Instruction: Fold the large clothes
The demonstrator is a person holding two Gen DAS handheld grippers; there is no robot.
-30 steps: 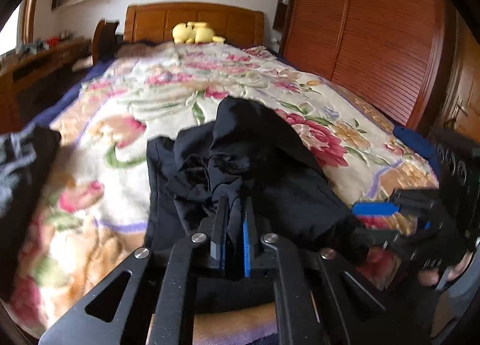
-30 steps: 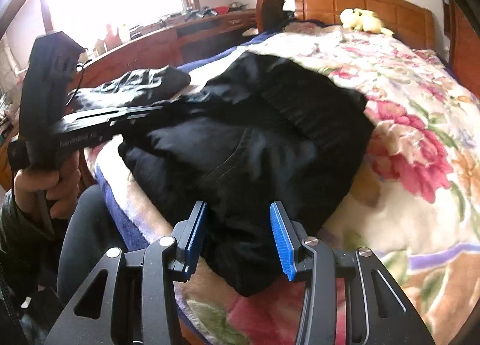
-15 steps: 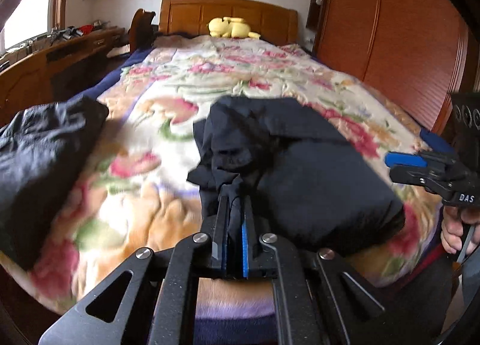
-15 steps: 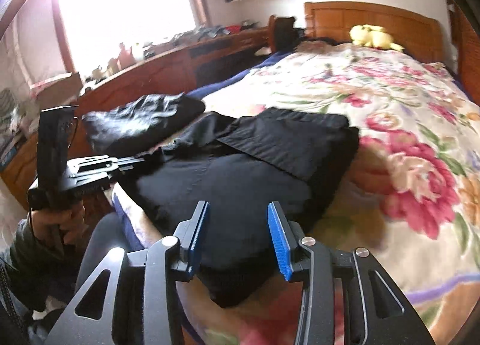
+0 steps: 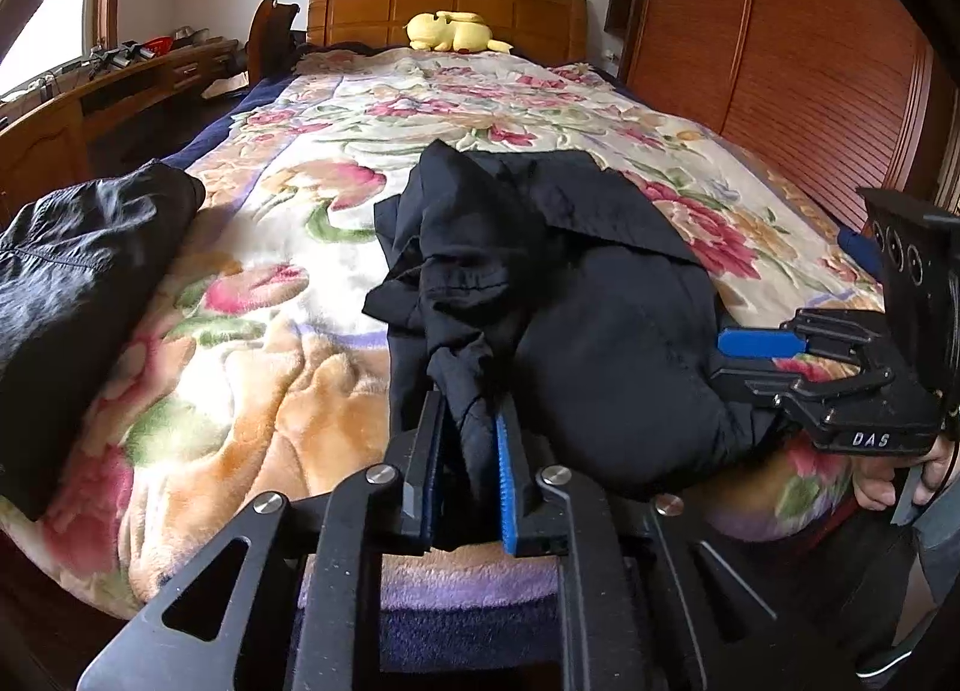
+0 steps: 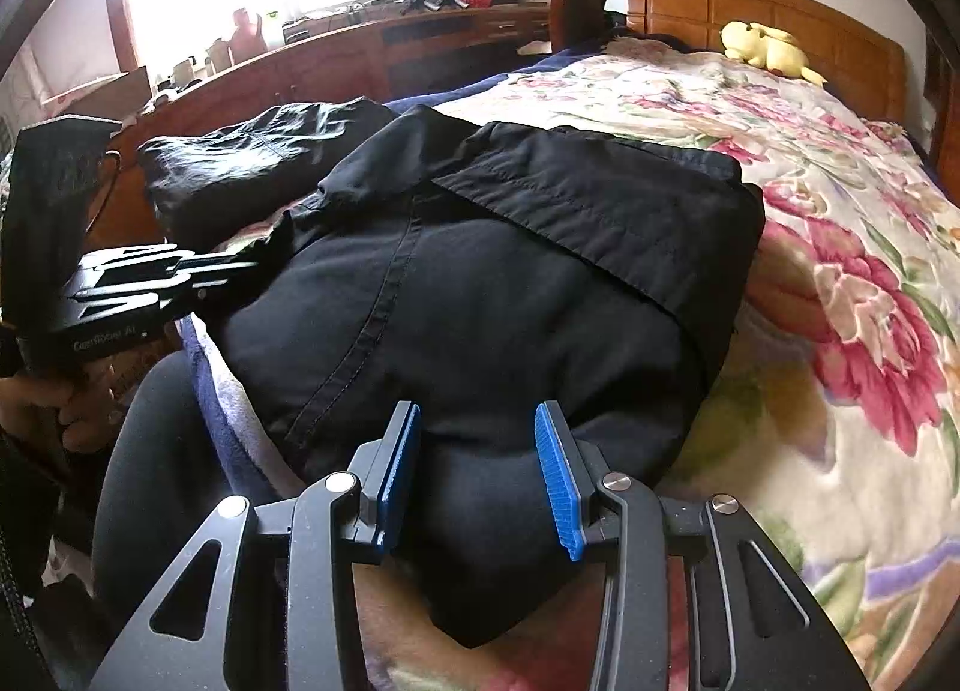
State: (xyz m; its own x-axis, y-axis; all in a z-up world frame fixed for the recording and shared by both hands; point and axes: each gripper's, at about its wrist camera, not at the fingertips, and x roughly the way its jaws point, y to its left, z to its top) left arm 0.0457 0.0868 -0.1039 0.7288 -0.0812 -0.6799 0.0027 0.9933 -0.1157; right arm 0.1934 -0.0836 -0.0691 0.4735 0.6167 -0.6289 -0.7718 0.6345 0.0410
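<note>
Two grippers at black garment [image 6: 510,295], left gripper [image 5: 468,451] pinching fabric, right gripper [image 6: 477,469] spread.

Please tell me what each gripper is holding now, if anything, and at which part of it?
The left gripper pinches a bunched fold at the near edge of the black garment. The right gripper is open and holds nothing.

Black garment [image 6: 480,295] dropped from bunched heap to flatter fold on blanket [image 6: 840,247]; left gripper [image 5: 470,475] pads parted slightly, fabric between.
</note>
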